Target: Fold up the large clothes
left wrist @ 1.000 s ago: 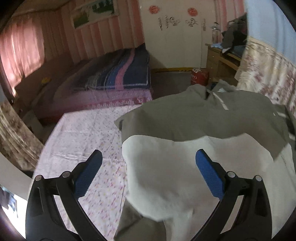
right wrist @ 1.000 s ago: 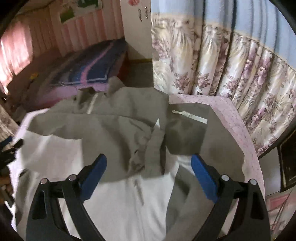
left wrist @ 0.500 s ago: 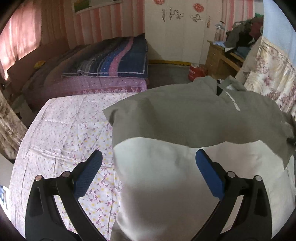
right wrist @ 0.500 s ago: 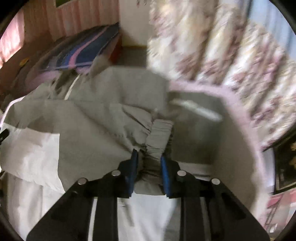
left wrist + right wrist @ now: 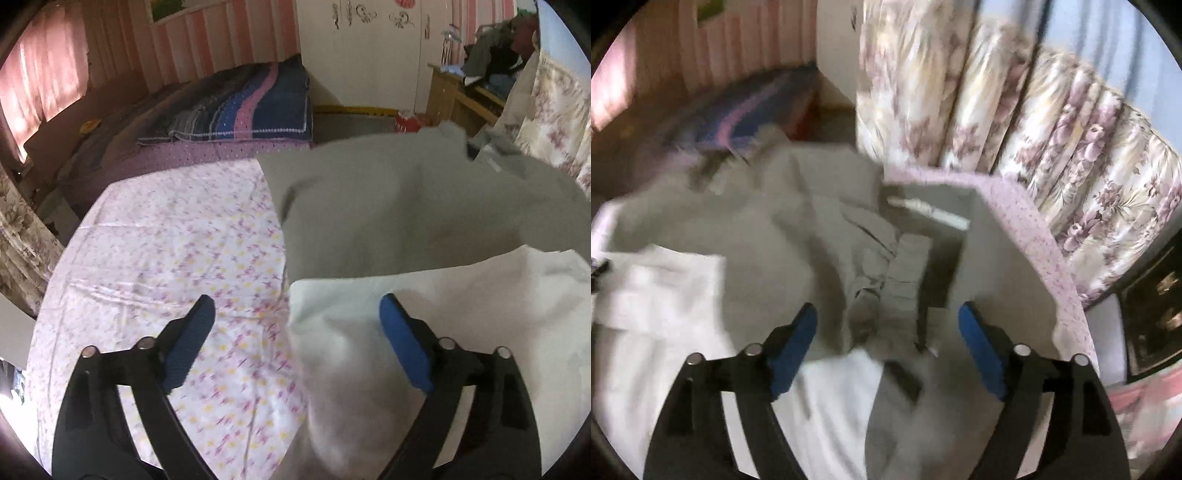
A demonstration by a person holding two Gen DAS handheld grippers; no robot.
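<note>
Mid-fold: grey jacket (image 5: 388, 206), white lining turned up, is spread over the floral-sheeted bed (image 5: 166, 236) toward its right edge; the sleeve cuff (image 5: 905, 269) lies across its middle. Right gripper (image 5: 886, 332) jaws have just been opening, cuff between them unpinched; left gripper (image 5: 295, 332) jaws wide, just closing slightly, straddling the lining's edge, gripping nothing. Next, I'd say: pinch that edge, fold across. No legible labels.

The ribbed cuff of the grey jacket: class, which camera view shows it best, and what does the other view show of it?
The right wrist view. The cuff lies bunched just ahead of the right gripper, between its open jaws and untouched by them, though motion blur softens it. The left wrist view shows only the jacket body and pale lining; no cuff.
</note>
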